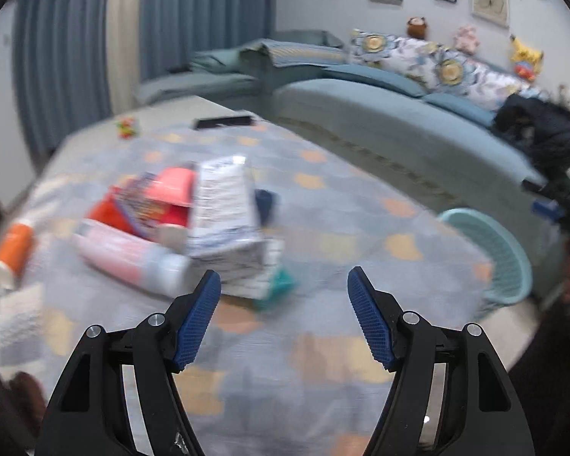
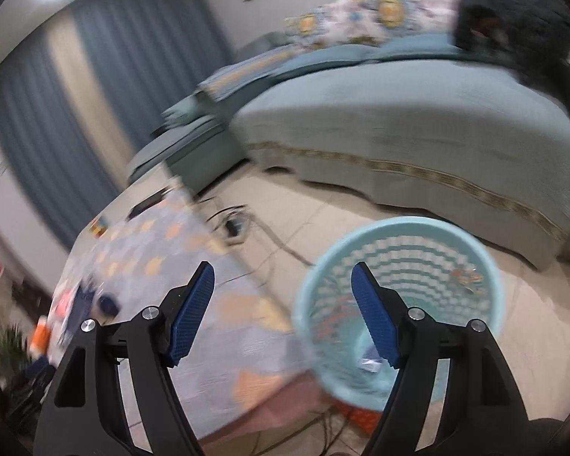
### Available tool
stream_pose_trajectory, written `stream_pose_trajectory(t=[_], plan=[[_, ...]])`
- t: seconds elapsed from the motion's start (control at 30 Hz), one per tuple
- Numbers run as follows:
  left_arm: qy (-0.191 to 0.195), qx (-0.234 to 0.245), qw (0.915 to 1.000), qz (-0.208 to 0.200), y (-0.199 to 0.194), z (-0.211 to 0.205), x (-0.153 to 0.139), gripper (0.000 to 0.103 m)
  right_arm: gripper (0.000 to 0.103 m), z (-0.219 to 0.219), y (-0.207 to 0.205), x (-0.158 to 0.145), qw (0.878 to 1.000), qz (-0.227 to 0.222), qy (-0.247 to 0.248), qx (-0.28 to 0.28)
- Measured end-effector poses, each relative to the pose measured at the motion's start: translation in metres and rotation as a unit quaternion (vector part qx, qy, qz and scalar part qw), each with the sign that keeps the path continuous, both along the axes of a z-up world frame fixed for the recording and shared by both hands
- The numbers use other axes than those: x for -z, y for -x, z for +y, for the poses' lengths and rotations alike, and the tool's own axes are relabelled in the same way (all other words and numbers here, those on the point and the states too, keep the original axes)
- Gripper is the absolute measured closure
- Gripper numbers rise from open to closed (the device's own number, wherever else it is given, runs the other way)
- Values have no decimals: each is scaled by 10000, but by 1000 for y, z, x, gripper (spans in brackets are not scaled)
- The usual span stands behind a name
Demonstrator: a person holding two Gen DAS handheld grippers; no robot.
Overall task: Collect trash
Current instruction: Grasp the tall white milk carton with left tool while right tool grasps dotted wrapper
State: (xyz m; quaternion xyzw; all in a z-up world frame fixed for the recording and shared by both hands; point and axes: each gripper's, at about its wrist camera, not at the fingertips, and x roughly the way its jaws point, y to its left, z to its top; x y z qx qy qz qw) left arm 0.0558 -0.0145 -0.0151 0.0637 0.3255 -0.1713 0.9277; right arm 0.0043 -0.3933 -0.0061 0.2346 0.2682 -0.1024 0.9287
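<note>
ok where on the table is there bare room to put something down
Free: the patterned tablecloth between the trash pile and the teal basket, and the near strip by the left gripper. Crowded: the left side, around the pink bottle and orange bottle.

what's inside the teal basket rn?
Right wrist view into the teal basket: a small white scrap on the bottom and a colourful crumpled wrapper against the far wall. The right tool, open and empty, blocks part of the interior.
</note>
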Motion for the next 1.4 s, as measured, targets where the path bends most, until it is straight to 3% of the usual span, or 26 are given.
stream_pose_trajectory(t=[0.13,0.33,0.57,0.83,0.93,1.1,1.27,1.4], plan=[[-312,-143,9993,-145,-5,4,8,35,32,53,-17,-8,9975,-128,233,-659],[294,-165,9994,-66,-33,2,10,35,32,94,-27,-15,9936,-182,293,-1075],[528,-358,9980,-30,-64,-1,10,35,32,109,-26,-14,9918,-169,367,-1214],[356,-473,9982,-12,-94,-9,24,35,32,128,-34,-6,9893,-27,460,-1383],[258,-294,9992,37,-99,-17,28,46,32,135,-40,-1,9883,52,507,-1439],[219,-181,9996,-90,-93,-14,25,49,32,148,-51,4,9874,123,481,-1502],[836,-499,9950,-229,-70,31,-3,49,32,169,-64,12,9834,210,410,-1755],[1003,-682,9921,-329,-45,70,-23,49,32,195,-74,28,9751,335,414,-2155]])
